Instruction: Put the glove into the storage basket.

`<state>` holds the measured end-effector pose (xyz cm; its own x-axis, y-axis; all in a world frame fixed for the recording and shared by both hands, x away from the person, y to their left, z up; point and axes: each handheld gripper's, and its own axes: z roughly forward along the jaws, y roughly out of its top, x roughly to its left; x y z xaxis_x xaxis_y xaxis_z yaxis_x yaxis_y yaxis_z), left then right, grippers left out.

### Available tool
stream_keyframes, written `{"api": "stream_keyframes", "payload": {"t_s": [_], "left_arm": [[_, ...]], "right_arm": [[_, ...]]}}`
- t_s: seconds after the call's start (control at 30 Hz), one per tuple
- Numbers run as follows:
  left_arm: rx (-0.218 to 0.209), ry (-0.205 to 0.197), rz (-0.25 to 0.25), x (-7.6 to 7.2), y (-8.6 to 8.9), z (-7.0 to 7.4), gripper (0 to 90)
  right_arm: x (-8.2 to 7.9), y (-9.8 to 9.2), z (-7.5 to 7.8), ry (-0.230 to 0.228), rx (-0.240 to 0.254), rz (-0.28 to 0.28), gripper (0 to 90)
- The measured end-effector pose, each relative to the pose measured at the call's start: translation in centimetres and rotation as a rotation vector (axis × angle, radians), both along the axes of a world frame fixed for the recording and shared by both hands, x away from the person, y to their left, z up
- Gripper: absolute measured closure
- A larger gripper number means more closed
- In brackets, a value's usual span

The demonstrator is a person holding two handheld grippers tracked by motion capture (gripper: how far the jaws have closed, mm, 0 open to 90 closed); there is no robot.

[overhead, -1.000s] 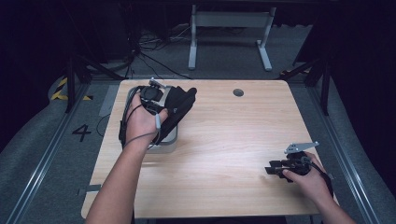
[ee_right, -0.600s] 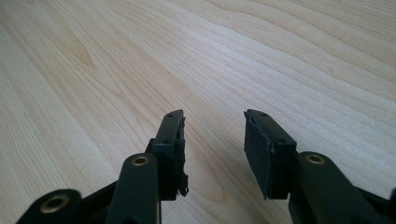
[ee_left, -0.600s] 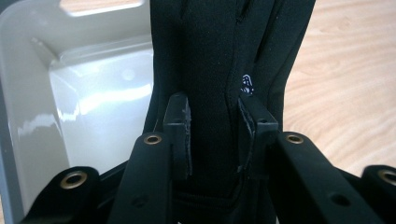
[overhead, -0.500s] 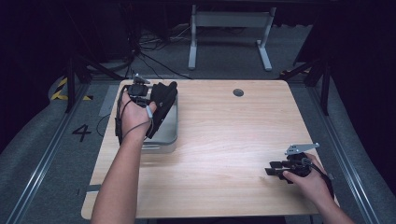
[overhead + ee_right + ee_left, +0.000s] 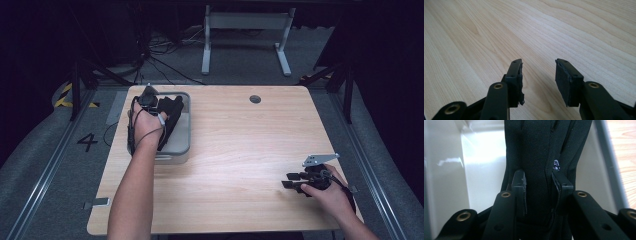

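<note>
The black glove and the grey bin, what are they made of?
The black glove looks like soft, matte fabric, maybe a stretchy knit: it hangs in folds and shows stitched seams. The grey bin looks like smooth plastic: its pale inner wall shines where light hits it. Neither can be told for sure by sight.

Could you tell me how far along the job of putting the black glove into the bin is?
Nearly done: the left gripper is clamped on the black glove, which hangs inside the grey bin. Releasing it is left. The right gripper rests open and empty on the table.
</note>
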<state>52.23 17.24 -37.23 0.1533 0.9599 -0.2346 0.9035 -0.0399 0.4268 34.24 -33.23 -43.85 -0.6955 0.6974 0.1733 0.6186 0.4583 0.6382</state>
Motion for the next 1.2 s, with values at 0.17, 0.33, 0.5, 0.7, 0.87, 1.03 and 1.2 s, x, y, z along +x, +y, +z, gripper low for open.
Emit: {"api": "stream_keyframes", "payload": {"t_s": [0.17,0.33,0.5,0.7,0.87,1.03,1.2], "left_arm": [[0.005,0.051,-0.003,0.5,-0.2,-1.4,68.5],[0.018,0.071,0.009,1.1,-0.5,-2.0,68.4],[0.029,0.068,0.008,1.5,-0.4,-2.5,65.4],[0.067,-0.019,0.013,0.9,-0.4,-1.6,40.4],[0.080,-0.080,-0.019,-0.7,-0.4,0.1,38.6],[0.074,-0.144,-0.080,-3.2,-0.8,1.9,38.8],[0.050,-0.205,-0.154,-6.5,-1.4,3.5,39.1]], "right_arm": [[-0.2,0.0,0.2,-0.005,0.002,0.000,58.1],[-0.3,-0.1,0.2,-0.005,0.002,-0.007,57.8],[-0.5,-0.4,0.3,-0.006,0.006,-0.019,58.3],[-0.4,-0.4,0.4,-0.015,0.005,-0.013,57.5],[0.1,-0.4,0.7,-0.025,0.006,-0.013,56.6],[1.2,-0.9,1.6,-0.063,0.009,-0.011,55.7],[2.8,-1.6,2.8,-0.108,-0.013,-0.011,54.7]]}}
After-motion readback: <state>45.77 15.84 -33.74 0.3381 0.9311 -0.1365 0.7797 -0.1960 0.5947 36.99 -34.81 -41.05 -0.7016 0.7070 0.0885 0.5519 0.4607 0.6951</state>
